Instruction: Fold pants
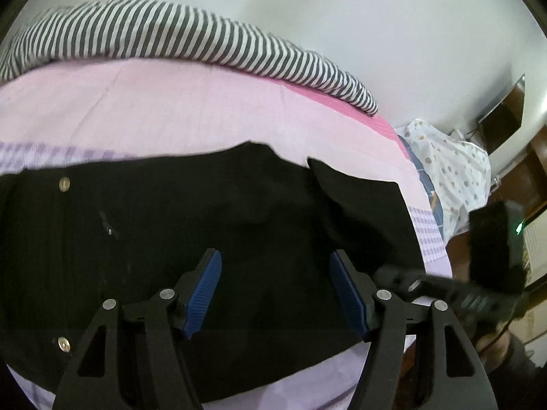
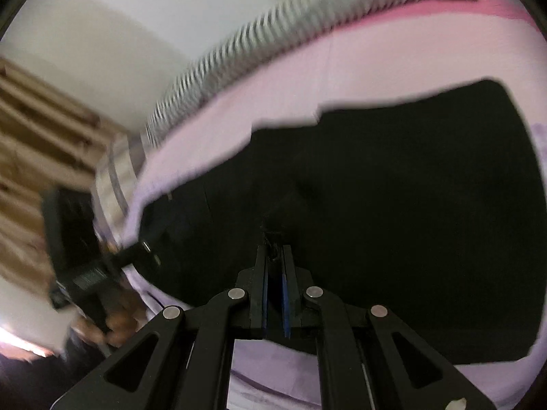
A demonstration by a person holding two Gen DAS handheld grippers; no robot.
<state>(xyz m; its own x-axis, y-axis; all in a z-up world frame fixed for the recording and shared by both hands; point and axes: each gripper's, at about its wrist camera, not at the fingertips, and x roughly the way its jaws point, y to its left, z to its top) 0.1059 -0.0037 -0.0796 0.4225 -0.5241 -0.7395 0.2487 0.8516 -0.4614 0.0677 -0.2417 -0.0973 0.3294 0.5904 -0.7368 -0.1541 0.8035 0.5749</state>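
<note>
Black pants (image 2: pixel 393 205) pinched in right gripper (image 2: pixel 275 256); left gripper (image 1: pixel 275 266) above.

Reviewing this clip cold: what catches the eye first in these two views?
The black pants dominate, spread across the pink and lilac bed sheet. The right claw is shut on a bunched pinch of their fabric, while the left claw hangs open above them with nothing between its blue pads. A grey-and-white striped blanket lies along the far edge of the bed.
</note>
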